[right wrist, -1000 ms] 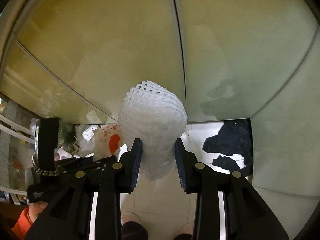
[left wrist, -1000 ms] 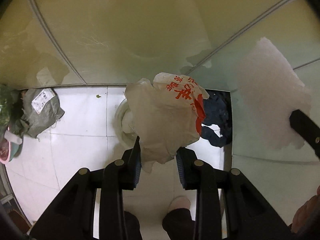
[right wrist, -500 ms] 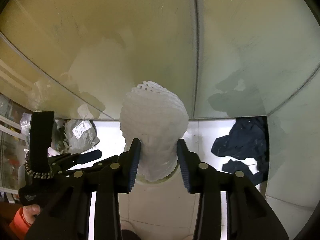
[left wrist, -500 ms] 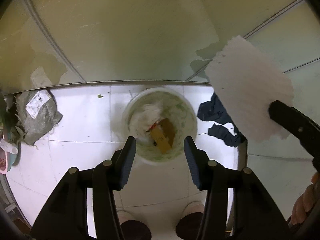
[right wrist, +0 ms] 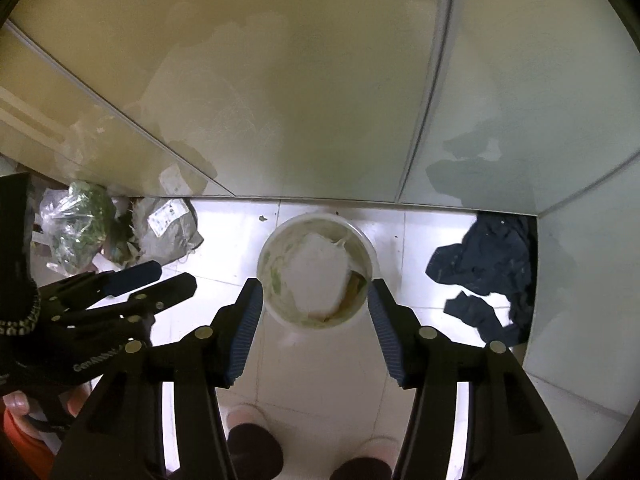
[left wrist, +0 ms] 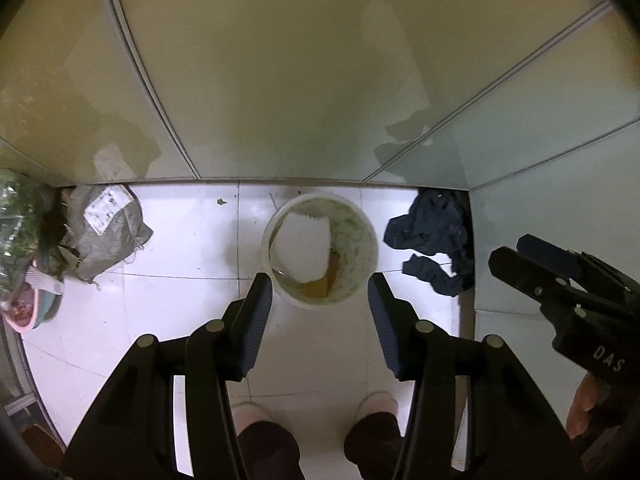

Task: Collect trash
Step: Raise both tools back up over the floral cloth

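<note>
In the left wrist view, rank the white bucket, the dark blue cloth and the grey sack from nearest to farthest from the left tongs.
1. White round bucket: on the floor straight ahead of the open left tongs.
2. Crumpled dark blue cloth: off to the right, by the wall.
3. Grey woven sack: farthest, off to the left.

Straight down over the bucket point(left wrist: 320, 250) it's all clear, and the white floor point(left wrist: 188, 300) around it is bare on both sides. The wall point(left wrist: 300, 80) sits close behind it. A sack point(left wrist: 106, 236) and greens point(right wrist: 78, 226) crowd the left corner, dark cloth point(left wrist: 434, 244) the right, and feet point(left wrist: 250, 414) are in front.
</note>
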`<state>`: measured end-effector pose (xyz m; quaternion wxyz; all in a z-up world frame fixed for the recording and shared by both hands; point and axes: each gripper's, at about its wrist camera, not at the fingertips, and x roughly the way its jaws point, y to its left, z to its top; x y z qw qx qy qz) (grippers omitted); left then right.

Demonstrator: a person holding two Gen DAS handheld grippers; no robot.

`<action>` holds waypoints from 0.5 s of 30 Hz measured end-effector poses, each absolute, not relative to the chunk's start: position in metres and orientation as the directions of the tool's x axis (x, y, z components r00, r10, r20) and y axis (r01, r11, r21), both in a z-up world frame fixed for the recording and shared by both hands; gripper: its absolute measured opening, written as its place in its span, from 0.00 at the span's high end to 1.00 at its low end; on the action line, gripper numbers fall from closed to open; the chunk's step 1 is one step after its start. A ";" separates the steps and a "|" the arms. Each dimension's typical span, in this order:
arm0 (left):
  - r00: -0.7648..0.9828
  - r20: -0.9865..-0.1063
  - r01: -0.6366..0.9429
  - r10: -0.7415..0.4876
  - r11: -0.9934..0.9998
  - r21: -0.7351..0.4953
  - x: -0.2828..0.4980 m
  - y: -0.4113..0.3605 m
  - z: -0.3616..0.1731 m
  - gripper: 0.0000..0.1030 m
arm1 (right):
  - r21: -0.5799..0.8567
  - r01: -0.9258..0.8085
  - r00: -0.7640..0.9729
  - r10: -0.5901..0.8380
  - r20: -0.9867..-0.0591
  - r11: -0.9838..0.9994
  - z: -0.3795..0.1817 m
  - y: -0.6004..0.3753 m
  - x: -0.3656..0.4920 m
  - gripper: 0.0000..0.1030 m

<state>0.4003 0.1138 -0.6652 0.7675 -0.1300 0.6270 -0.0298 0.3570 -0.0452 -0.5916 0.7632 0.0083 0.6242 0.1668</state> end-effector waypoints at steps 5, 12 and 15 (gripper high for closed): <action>0.247 -0.947 -0.102 -0.206 0.966 -0.237 0.390 0.110 -0.583 0.53 | 0.208 -0.233 0.191 0.254 -0.948 0.950 -0.527 -0.052 0.353 0.51; 0.356 -0.915 -0.079 -0.188 0.970 -0.230 0.376 0.118 -0.440 0.53 | 0.197 -0.248 0.287 0.266 -0.920 0.949 -0.401 -0.050 0.343 0.51; 0.428 -0.886 -0.058 -0.177 0.973 -0.223 0.367 0.124 -0.371 0.53 | 0.197 -0.255 0.346 0.280 -0.896 0.947 -0.341 -0.048 0.336 0.51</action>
